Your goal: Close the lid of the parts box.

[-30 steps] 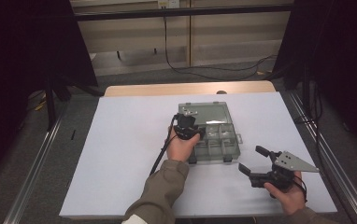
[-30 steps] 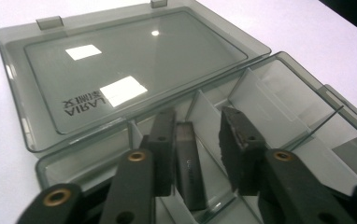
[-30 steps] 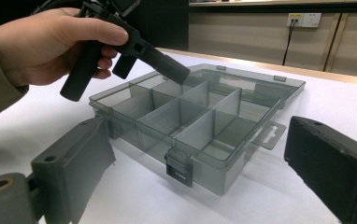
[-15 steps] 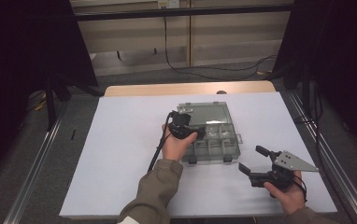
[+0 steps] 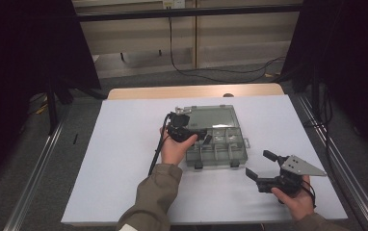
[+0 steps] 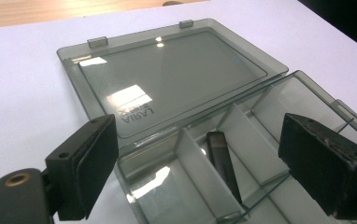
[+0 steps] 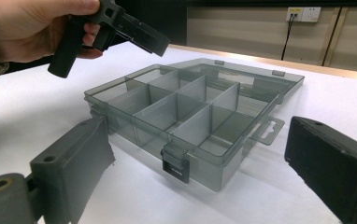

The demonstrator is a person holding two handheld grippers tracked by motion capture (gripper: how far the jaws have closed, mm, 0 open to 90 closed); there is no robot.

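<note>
A clear grey compartment box (image 5: 216, 137) is found near the middle of the white tabletop (image 5: 124, 159), its lid (image 6: 167, 74) folded flat open on the far side. A small dark stick-shaped item (image 6: 223, 161) is seen lying in one compartment at the box's left end, in the left gripper view. The left tongs (image 5: 202, 137) are held just above that end of the box, directly over the compartment with the dark item; the jaws have just been opening and stand spread, with nothing pinched between them. The right tongs (image 5: 261, 166) are held near the box's right front corner, apart from it and aimed toward it, jaws spread and empty. Two black latches (image 7: 175, 165) are noted on the box's front wall.
</note>
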